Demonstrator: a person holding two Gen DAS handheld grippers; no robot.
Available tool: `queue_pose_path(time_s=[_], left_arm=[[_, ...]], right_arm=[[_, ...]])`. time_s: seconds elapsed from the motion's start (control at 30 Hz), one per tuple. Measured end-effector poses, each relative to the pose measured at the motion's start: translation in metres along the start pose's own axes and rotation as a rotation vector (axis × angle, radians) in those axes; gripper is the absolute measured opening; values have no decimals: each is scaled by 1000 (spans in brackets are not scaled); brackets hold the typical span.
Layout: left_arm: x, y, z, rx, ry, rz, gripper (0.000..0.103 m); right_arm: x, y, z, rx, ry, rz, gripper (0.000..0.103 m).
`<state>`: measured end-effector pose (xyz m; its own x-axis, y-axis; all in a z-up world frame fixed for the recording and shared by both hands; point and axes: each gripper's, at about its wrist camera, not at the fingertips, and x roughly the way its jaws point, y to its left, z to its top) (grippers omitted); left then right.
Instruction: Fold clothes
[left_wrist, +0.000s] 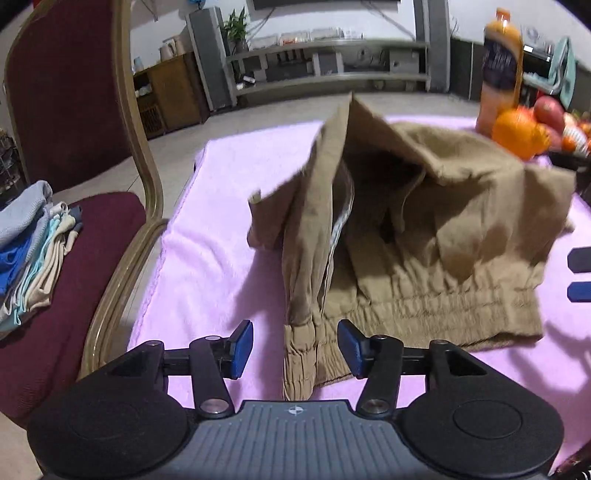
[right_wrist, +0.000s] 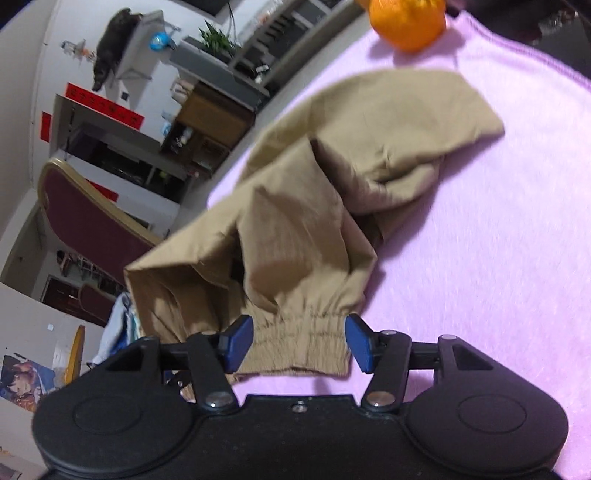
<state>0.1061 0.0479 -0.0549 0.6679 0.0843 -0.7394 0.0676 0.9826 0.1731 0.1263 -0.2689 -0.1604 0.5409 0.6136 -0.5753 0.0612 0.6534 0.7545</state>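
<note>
Folded clothes, stacked on a maroon chair at far left. Pink cloth covers the worktop. Khaki trousers lie crumpled mid-cloth, elastic waistband nearest. Left claw: pads apart, waistband's corner between them, unpressed. Right claw: pads apart either side of the waistband (no squeeze visible). Orange and juice bottle at far right.
</note>
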Motion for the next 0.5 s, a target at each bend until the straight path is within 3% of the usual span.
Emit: queue_pose_path(time_s=[0.17,0.3,0.33,0.4,0.5], left_arm=[[19,-2,4,10,17,56,51],[32,-4,11,23,16,96,51],[35,-4,12,25,17,110,48],[39,2,13,-19,27,106,25],[40,22,15,-146,45,41,19]], right_arm=[[22,1,-6,-29,-10,-92,52],[35,1,-1,-45,-100,-133,52],[38,0,0,-49,-131,-148,52],[42,-4,3,-44,-176,-151,52],[47,-12,4,-22,-224,-89,52]])
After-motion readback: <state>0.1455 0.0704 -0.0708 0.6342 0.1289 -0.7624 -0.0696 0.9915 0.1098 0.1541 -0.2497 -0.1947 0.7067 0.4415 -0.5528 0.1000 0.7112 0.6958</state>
